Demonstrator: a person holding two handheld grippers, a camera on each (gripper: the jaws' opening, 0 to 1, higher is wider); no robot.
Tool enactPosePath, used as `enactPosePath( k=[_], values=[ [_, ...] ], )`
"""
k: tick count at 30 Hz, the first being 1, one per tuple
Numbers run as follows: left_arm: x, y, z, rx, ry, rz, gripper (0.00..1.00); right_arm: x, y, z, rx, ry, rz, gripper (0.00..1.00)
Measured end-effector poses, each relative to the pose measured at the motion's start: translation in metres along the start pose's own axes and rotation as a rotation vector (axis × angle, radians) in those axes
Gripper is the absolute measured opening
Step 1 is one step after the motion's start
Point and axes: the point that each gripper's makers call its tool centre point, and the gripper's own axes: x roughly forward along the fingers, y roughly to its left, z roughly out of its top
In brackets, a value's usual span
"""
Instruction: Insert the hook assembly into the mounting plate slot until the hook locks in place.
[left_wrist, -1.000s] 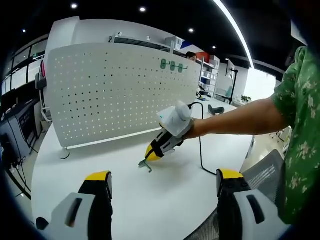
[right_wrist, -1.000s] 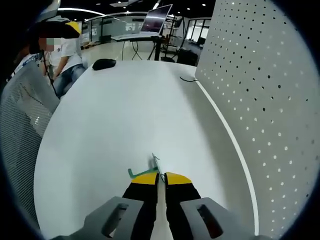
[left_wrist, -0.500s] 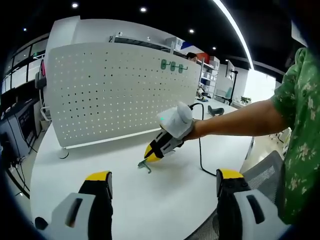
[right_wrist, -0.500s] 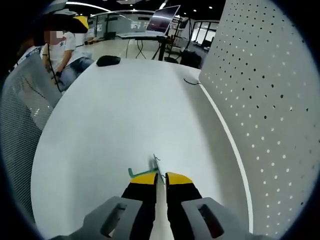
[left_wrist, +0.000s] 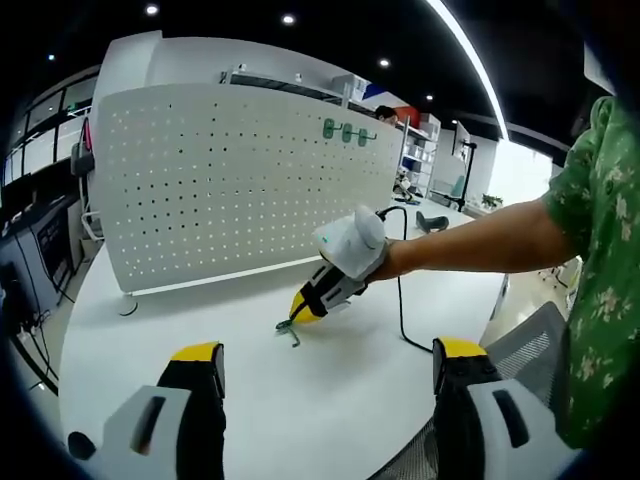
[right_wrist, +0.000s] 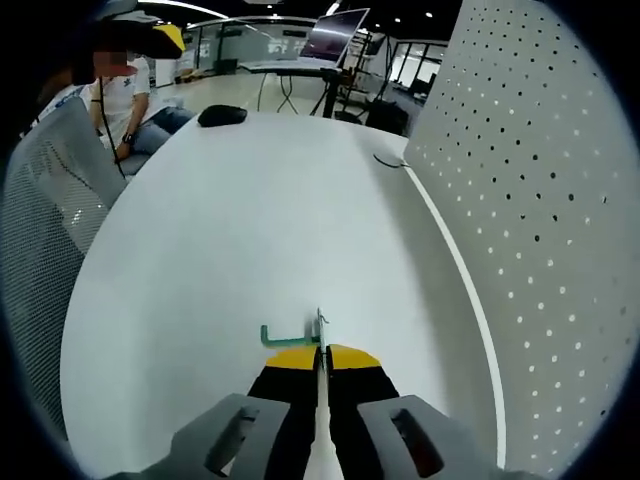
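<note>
right gripper view has my right hand-held gripper (right_wrist: 321, 352) pinching one green hook (right_wrist: 283, 336), jaws pressed together on its wire end just above the white desk (right_wrist: 250, 220). left hand-held gripper (left_wrist: 325, 360) hangs spread and empty. i'd keep the pinch firm, lift clear, turn the prongs toward the single pegboard (right_wrist: 540, 200) and push straight into its holes. three green hooks (left_wrist: 345, 131) already hang along its top.

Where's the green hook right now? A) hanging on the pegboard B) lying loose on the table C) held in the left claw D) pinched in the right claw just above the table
D: the right claw is shut on the green hook, which sticks out from its tips above the white table; the left claw is open, holding nothing.
</note>
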Motion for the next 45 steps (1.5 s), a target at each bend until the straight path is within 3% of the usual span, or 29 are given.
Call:
enactPosePath(
  k=[10,15,24,34,45],
  values=[
    [0.0,-0.001,0.002,0.005,-0.001,-0.004,0.88,-0.001,0.001,0.001,0.097,-0.038,-0.011,0.0],
    [0.0,-0.001,0.003,0.008,-0.003,-0.006,0.88,-0.009,-0.003,0.008,0.21,-0.114,-0.038,0.0],
    [0.003,-0.005,0.012,0.028,-0.013,-0.021,0.88,-0.027,-0.011,0.013,0.279,-0.175,-0.093,0.0],
    [0.005,-0.011,0.025,0.058,-0.033,-0.045,0.87,-0.065,-0.025,0.034,0.369,-0.301,-0.191,0.0],
    [0.002,-0.017,0.053,0.111,-0.093,-0.077,0.87,-0.113,-0.031,0.069,0.372,-0.41,-0.288,0.0]
  ],
)
